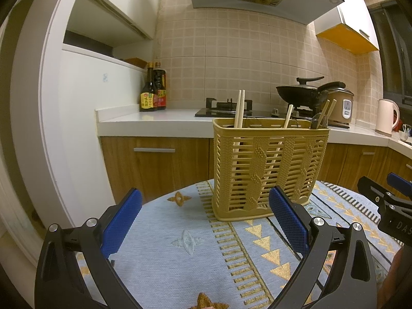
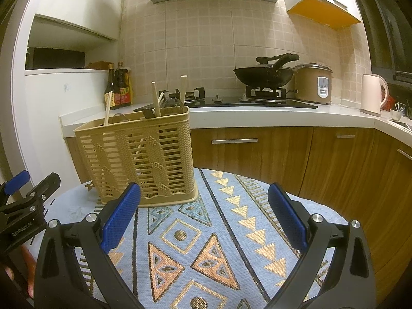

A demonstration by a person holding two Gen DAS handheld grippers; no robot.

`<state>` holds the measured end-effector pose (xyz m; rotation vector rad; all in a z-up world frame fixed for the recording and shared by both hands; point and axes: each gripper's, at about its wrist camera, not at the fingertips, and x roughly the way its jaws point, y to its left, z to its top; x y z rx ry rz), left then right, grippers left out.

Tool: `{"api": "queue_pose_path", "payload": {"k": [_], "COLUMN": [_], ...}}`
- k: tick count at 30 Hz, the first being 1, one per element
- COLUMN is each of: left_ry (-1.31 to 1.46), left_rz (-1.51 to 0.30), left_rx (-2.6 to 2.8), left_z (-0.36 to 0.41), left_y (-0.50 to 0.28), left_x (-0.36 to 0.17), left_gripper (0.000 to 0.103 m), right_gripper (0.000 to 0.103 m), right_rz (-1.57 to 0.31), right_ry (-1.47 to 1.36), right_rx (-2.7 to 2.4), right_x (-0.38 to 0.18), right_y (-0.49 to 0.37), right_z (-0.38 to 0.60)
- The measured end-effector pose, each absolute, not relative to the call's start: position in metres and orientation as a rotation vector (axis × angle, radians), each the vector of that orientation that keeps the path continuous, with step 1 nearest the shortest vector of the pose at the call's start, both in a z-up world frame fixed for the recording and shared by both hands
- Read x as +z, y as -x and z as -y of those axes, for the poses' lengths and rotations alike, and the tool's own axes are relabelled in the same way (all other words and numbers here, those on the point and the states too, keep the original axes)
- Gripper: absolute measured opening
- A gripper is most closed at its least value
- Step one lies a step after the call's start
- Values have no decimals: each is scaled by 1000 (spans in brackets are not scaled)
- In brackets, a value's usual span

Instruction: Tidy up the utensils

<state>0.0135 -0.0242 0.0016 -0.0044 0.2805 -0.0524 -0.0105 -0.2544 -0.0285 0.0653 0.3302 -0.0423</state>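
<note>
The left gripper (image 1: 206, 221) hangs low over the near left part of the table (image 1: 164, 244), its blue pads spread wide apart with nothing between them. Just beyond it, toward the far edge of the patterned cloth (image 2: 206, 244), stands the tan slotted basket (image 1: 267, 170), upright on its base. It is split into compartments: a pair of pale wooden chopsticks (image 1: 240, 108) rises from the left one, a single chopstick (image 1: 289, 116) leans in the middle one, and two more chopsticks (image 1: 327, 112) stand with a dark utensil (image 1: 315, 123) in the right one; thin wire loops show above the rim, though what they belong to is unclear. To the right, the right gripper (image 2: 204, 219) also hovers over the cloth, its pads likewise held wide and empty, with the basket to its far left. No loose utensils show on the cloth in either view, so the sorting likely concerns what is already in the basket. The chopsticks look light, stiff and smooth, prone to slipping or swivelling if pinched near the tip; a hold on the exposed upper shaft, just above the rim, seems best. The basket itself looks like light plastic and could tip or slide when a stick is pulled, so steadying its rim with the other gripper would be wise.
</note>
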Motion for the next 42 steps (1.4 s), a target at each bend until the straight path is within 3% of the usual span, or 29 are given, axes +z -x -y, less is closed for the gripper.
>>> {"api": "queue_pose_path", "payload": {"k": [42], "left_ry": [-25], "left_rz": [-312], "left_rx": [-85], "left_z": [30], "left_y": [-19], "left_x": [0], "left_gripper": [95], "right_gripper": [95], "right_rz": [-338], "right_ry": [-60], "right_rx": [-53], "right_x": [-29], "right_y": [7], "right_z": [253]}}
